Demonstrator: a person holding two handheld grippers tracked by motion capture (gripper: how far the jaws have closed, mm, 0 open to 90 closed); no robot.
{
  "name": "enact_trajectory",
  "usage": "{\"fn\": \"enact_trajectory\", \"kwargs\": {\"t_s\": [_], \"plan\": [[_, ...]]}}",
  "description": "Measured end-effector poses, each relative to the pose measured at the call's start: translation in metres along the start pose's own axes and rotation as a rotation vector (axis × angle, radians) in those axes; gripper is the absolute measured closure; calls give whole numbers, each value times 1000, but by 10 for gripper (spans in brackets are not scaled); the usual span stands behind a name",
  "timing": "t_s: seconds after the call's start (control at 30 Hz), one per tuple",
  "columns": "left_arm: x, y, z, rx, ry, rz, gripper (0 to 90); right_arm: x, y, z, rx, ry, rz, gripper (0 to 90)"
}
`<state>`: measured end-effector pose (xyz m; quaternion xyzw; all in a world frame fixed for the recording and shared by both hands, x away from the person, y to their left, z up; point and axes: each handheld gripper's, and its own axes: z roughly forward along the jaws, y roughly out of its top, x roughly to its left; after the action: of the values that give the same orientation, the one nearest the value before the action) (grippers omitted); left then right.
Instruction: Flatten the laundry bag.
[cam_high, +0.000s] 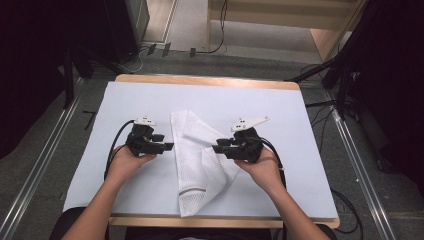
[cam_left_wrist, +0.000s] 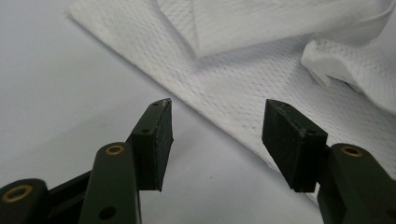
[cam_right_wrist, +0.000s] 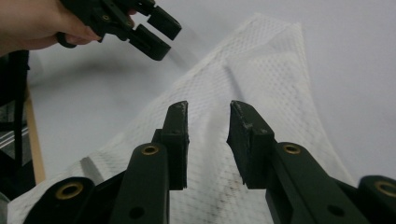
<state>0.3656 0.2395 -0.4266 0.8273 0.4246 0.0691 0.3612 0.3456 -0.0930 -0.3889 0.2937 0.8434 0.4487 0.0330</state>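
A white mesh cloth (cam_high: 197, 160) lies folded in a long, crumpled shape on the middle of the white-covered table (cam_high: 150, 100). My left gripper (cam_high: 168, 146) hovers just left of the cloth, open, its tips pointing at the cloth's edge. In the left gripper view the left gripper (cam_left_wrist: 218, 103) has its jaws wide apart with nothing between them, and the cloth (cam_left_wrist: 261, 60) lies just beyond. My right gripper (cam_high: 217, 148) sits over the cloth's right side. In the right gripper view it (cam_right_wrist: 208, 105) is open above the cloth (cam_right_wrist: 261, 79), with the left gripper (cam_right_wrist: 154, 32) farther off.
The table's wooden front edge (cam_high: 150, 220) runs close to the person's forearms. Black stands (cam_high: 345, 75) and cables (cam_high: 320, 107) flank the table on the floor, with metal rails (cam_high: 357, 165) along both sides and a wooden frame (cam_high: 320, 30) behind.
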Motion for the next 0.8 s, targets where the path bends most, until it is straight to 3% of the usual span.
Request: {"fn": "enact_trajectory", "kwargs": {"t_s": [0.33,0.7,0.8], "plan": [[-3,-2,12,20,-6,-21,446,-23,-7,15,24,-43,-5,665],[-11,-10,31,56,21,-31,466,-47,-10,55,102,-73,-6,601],[-17,-12,35,21,34,-27,467,-54,-11,72,141,-80,-3,585]]}}
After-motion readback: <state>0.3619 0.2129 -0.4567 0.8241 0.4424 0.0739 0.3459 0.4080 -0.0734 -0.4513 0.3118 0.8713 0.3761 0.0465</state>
